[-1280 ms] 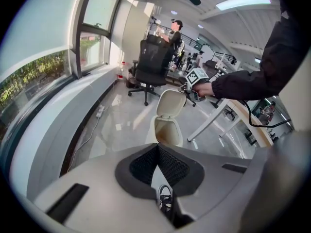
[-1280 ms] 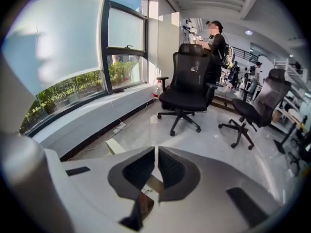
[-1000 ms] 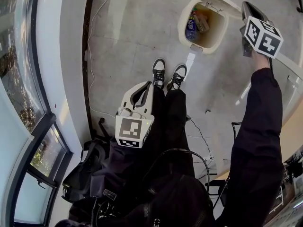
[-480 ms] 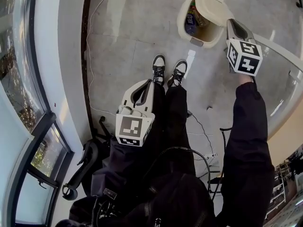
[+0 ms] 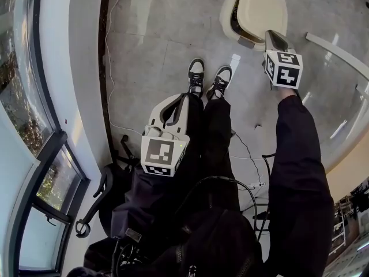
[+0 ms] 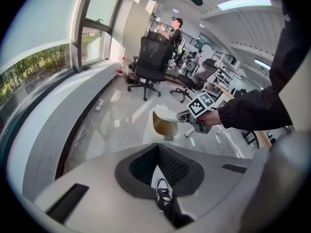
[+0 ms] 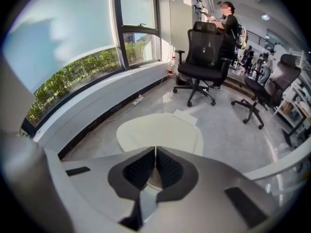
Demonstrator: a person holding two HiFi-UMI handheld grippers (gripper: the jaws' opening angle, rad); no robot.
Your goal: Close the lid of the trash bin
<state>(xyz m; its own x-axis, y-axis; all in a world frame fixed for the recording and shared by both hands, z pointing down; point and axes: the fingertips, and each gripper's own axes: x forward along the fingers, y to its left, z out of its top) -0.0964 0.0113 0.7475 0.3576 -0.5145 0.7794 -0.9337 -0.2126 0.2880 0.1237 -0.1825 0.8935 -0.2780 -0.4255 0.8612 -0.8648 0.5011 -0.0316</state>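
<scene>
Jaws of the right gripper (image 5: 273,35) are pressed together, empty, apparently touching the lid (image 5: 262,7) of the trash bin (image 5: 226,17), which lies nearly down on the floor-standing bin. Left gripper (image 5: 176,104) jaws likewise together, empty.

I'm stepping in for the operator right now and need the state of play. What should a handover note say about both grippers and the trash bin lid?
Left gripper: shut, empty, held low, far from the bin.
Right gripper: shut, empty, tips at the near edge of the lid.
Trash bin: ahead of the person's shoes. Its lid is tipped most of the way down, with a dark gap showing on one side.
Done: lid mostly lowered.
Left: press it fully shut, then withdraw.
</scene>
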